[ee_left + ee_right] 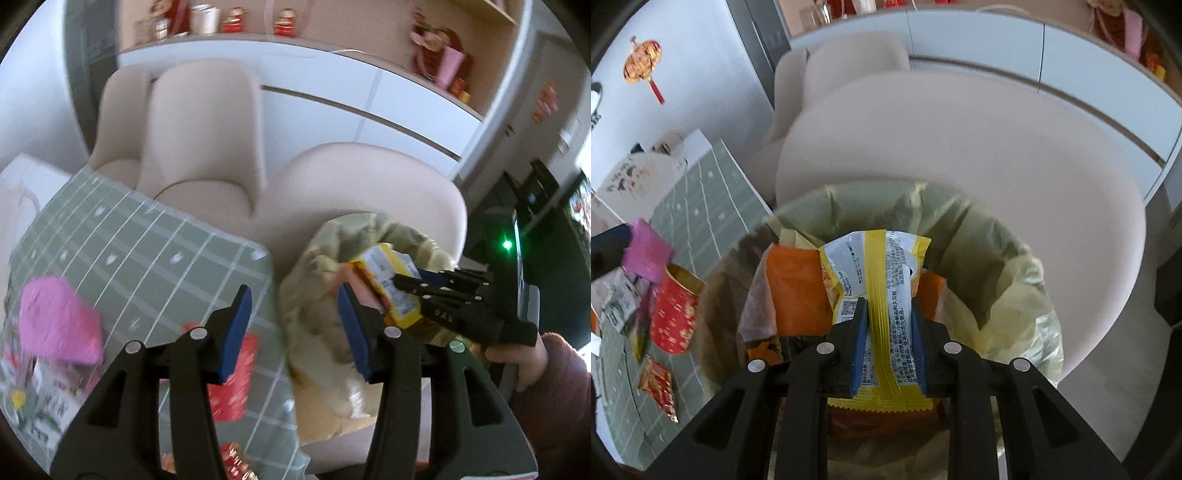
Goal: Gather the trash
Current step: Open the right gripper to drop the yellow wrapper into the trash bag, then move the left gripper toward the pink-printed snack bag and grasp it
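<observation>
At centre frame I see the bin (1015, 280), lined with a pale yellow bag, beside the green-checked table (701, 199). My right tool (888, 314) is clamped on a yellow snack wrapper (882, 266) — crinkled, white back panel with fine print, a ribbed seam down its middle — held over the bin's mouth. My left tool (293, 328) stands apart, gripping nothing.

The bin (1015, 280) mouth is mostly plugged: the yellow wrapper (886, 295) pinched in the right gripper (888, 332) hangs over it, with orange packets (794, 291) crowding 9 o'clock, so the free gap sits toward 2 o'clock over the bag liner. The left gripper (293, 332) is spread wide with nothing between its pads; a red can (231, 376) and pink wrapper (59, 325) clutter the table (147, 240) at 8 to 9 o'clock. A beige chair (960, 147) walls off 12 o'clock behind the bin.
</observation>
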Available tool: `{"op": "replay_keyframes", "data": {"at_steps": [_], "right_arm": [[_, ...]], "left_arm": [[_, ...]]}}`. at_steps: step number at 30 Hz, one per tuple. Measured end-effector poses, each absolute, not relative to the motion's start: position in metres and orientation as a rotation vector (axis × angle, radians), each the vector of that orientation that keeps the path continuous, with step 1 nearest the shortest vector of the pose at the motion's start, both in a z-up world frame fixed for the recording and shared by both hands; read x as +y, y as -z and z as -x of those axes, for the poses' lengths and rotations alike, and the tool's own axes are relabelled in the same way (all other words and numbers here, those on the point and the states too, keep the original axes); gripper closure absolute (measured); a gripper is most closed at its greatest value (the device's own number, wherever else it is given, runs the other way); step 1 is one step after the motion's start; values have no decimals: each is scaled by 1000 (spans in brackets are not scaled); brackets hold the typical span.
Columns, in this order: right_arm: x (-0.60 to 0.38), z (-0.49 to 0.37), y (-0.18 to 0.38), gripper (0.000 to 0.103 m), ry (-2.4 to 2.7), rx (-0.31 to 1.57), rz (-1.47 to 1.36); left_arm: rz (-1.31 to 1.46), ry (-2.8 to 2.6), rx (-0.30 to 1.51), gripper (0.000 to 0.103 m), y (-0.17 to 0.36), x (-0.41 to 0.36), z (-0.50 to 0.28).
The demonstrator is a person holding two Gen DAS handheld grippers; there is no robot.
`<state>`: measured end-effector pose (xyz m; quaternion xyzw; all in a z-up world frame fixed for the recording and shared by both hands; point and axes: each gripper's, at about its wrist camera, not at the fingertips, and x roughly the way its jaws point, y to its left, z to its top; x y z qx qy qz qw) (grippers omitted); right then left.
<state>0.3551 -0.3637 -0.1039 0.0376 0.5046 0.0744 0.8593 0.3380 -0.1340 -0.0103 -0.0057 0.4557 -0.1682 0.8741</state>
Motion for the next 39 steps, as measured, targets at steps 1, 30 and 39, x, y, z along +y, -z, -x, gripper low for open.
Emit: {"op": "replay_keyframes", "data": {"at_steps": [1, 30, 39], "right_arm": [[-364, -355, 107, 81, -154, 1075, -72], [-282, -260, 22, 52, -189, 742, -88], [-182, -231, 38, 51, -360, 808, -41]], "left_arm": [[30, 336, 958, 57, 12, -125, -335], [108, -26, 894, 54, 28, 55, -202], [139, 5, 865, 54, 37, 114, -183]]}}
